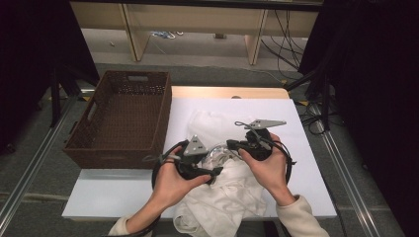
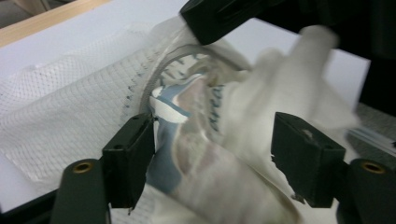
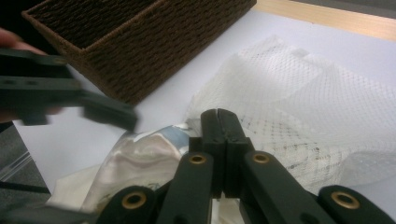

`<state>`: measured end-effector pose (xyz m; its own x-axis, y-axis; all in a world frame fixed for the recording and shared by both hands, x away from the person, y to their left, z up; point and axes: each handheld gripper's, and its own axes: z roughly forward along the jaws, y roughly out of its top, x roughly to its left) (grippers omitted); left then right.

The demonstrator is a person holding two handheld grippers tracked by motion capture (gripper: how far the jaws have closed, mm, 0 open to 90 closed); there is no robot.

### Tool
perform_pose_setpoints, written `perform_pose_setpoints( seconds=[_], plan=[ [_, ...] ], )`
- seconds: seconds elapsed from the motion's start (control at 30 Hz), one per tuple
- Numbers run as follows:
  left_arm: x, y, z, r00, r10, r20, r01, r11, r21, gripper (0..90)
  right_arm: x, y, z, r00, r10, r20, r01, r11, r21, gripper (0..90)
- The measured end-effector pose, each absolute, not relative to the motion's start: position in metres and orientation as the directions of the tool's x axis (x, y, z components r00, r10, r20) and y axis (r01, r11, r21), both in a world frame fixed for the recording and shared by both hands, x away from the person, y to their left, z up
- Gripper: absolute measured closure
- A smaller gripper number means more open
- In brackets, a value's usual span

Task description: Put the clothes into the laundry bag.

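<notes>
White tabletop with wicker basket, mesh bag, left hand-held gripper agape, right hand-held gripper clamping bag.

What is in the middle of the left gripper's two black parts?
White cloth, bunched up in the gap of the open left gripper, seen in the left gripper view.

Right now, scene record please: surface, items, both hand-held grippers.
surface: white table
basket: brown wicker basket, at the table's left, nothing seen inside
bag: white mesh bag, lying on the table
garment: white garment, bunched at the near edge, partly at the bag's opening
left hand-held gripper: open, jaws either side of the garment
right hand-held gripper: shut, at the bag's rim
</notes>
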<state>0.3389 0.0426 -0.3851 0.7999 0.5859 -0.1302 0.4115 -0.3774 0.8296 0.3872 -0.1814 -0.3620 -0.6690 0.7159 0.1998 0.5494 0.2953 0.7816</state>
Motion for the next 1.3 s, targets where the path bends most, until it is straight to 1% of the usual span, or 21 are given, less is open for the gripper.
perform_pose_setpoints(
  seconds=[0.07,0.1,0.13,0.17,0.2,0.27,0.33,0.37,0.47,0.5,0.6,0.63,0.67,0.77,0.83,0.9,1.0,1.07,1.13,1.2,1.3],
  plan=[
    [0.332,0.045,-0.389,0.802,0.58,-0.14,0.425,-0.391,0.817,25.8,0.388,-0.182,-0.362,-0.677,0.714,0.181,0.536,0.309,0.785,90.0],
    [0.332,0.044,-0.393,0.804,0.585,-0.108,0.41,-0.413,0.813,23.9,0.387,-0.181,-0.361,-0.666,0.719,0.198,0.554,0.299,0.777,90.0],
    [0.333,0.043,-0.4,0.805,0.591,-0.05,0.391,-0.466,0.794,22.7,0.387,-0.181,-0.361,-0.67,0.717,0.191,0.547,0.303,0.78,90.0],
    [0.334,0.04,-0.406,0.807,0.588,-0.061,0.406,-0.476,0.78,21.5,0.387,-0.18,-0.361,-0.675,0.711,0.196,0.546,0.304,0.781,90.0],
    [0.337,0.035,-0.416,0.807,0.59,-0.032,0.403,-0.509,0.761,20.8,0.386,-0.18,-0.36,-0.671,0.714,0.198,0.552,0.303,0.777,90.0],
    [0.343,0.028,-0.43,0.82,0.572,-0.031,0.403,-0.538,0.741,22.3,0.385,-0.18,-0.36,-0.674,0.717,0.177,0.541,0.317,0.779,90.0],
    [0.346,0.022,-0.437,0.801,0.598,-0.014,0.418,-0.542,0.729,30.0,0.385,-0.178,-0.362,-0.683,0.705,0.19,0.546,0.32,0.774,90.0],
    [0.347,0.019,-0.437,0.804,0.594,0.008,0.404,-0.557,0.726,35.3,0.386,-0.178,-0.362,-0.686,0.707,0.174,0.538,0.331,0.776,90.0],
    [0.346,0.01,-0.437,0.808,0.585,0.066,0.367,-0.588,0.721,48.8,0.385,-0.176,-0.364,-0.674,0.711,0.199,0.561,0.318,0.764,90.0],
    [0.347,0.009,-0.436,0.813,0.576,0.08,0.351,-0.595,0.723,58.8,0.386,-0.176,-0.364,-0.68,0.705,0.204,0.561,0.319,0.764,90.0],
    [0.35,0.004,-0.435,0.798,0.601,0.048,0.381,-0.563,0.733,74.1,0.385,-0.176,-0.363,-0.683,0.702,0.2,0.559,0.327,0.762,90.0],
    [0.352,0.004,-0.432,0.795,0.605,0.039,0.385,-0.554,0.738,76.2,0.384,-0.175,-0.362,-0.672,0.71,0.21,0.57,0.315,0.759,90.0],
    [0.353,0.004,-0.43,0.794,0.608,0.029,0.388,-0.542,0.746,78.1,0.385,-0.176,-0.363,-0.691,0.694,0.202,0.552,0.326,0.768,90.0],
    [0.353,0.005,-0.417,0.788,0.616,0.006,0.377,-0.489,0.787,79.7,0.384,-0.177,-0.36,-0.696,0.685,0.213,0.55,0.319,0.771,90.0],
    [0.354,0.005,-0.406,0.779,0.627,-0.012,0.371,-0.446,0.814,80.0,0.381,-0.178,-0.356,-0.694,0.683,0.228,0.558,0.311,0.77,90.0],
    [0.358,0.003,-0.4,0.772,0.635,0.012,0.357,-0.45,0.819,80.0,0.379,-0.179,-0.352,-0.713,0.667,0.218,0.53,0.308,0.79,90.0],
    [0.373,-0.004,-0.412,0.751,0.659,0.047,0.352,-0.46,0.815,79.6,0.376,-0.18,-0.347,-0.718,0.662,0.214,0.524,0.312,0.792,90.0],
    [0.386,-0.007,-0.425,0.742,0.669,0.041,0.374,-0.464,0.803,78.3,0.376,-0.179,-0.349,-0.714,0.668,0.21,0.523,0.31,0.794,90.0],
    [0.388,-0.007,-0.429,0.751,0.659,0.035,0.366,-0.459,0.81,73.9,0.378,-0.178,-0.353,-0.702,0.675,0.227,0.55,0.311,0.775,90.0],
    [0.384,-0.004,-0.428,0.76,0.649,0.02,0.363,-0.451,0.815,64.4,0.382,-0.18,-0.356,-0.707,0.671,0.223,0.544,0.316,0.777,90.0],
    [0.372,0.007,-0.417,0.788,0.614,-0.048,0.388,-0.435,0.813,39.3,0.383,-0.184,-0.353,-0.692,0.689,0.216,0.551,0.311,0.774,90.0]
  ],
)
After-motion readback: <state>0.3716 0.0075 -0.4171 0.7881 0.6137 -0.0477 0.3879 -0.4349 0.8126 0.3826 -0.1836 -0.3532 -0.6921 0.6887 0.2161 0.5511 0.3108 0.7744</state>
